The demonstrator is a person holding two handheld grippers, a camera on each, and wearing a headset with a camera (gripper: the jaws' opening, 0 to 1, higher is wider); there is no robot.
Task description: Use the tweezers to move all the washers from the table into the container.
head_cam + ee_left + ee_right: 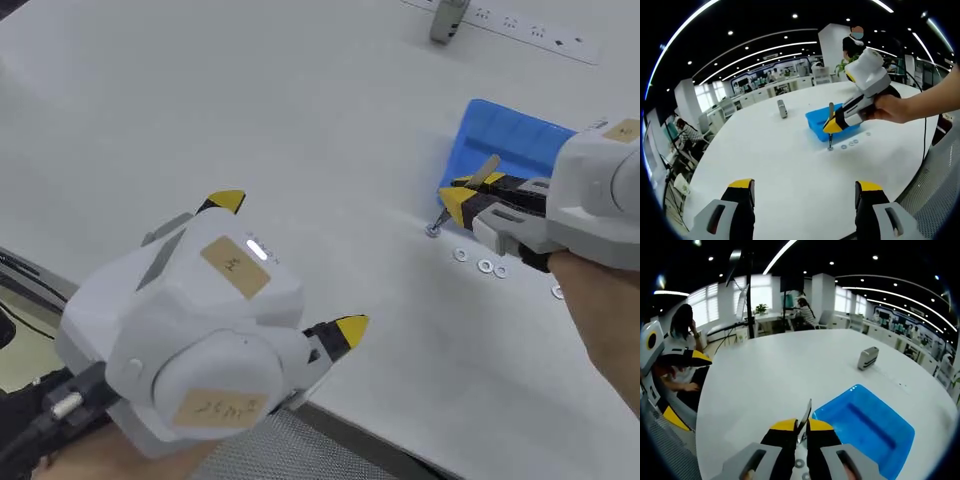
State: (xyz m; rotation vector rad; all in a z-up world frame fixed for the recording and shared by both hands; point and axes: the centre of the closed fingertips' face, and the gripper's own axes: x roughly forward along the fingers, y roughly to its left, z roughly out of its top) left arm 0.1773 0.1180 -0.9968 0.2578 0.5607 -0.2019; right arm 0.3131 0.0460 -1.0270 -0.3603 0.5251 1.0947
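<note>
From the head we look down, close over the white table [300, 120]. Our left gripper view looks across it from low and farther back. The right one sits just beside the blue container [865, 430]. All three see it.

Open office: white desks [767, 92], ceiling light strips [765, 51], windows [759, 290]

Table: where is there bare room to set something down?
Free: the wide bare table between the left gripper and the blue container, up to the grey device. Crowded: beside the container, where washers lie by the right gripper and its tweezers.
</note>
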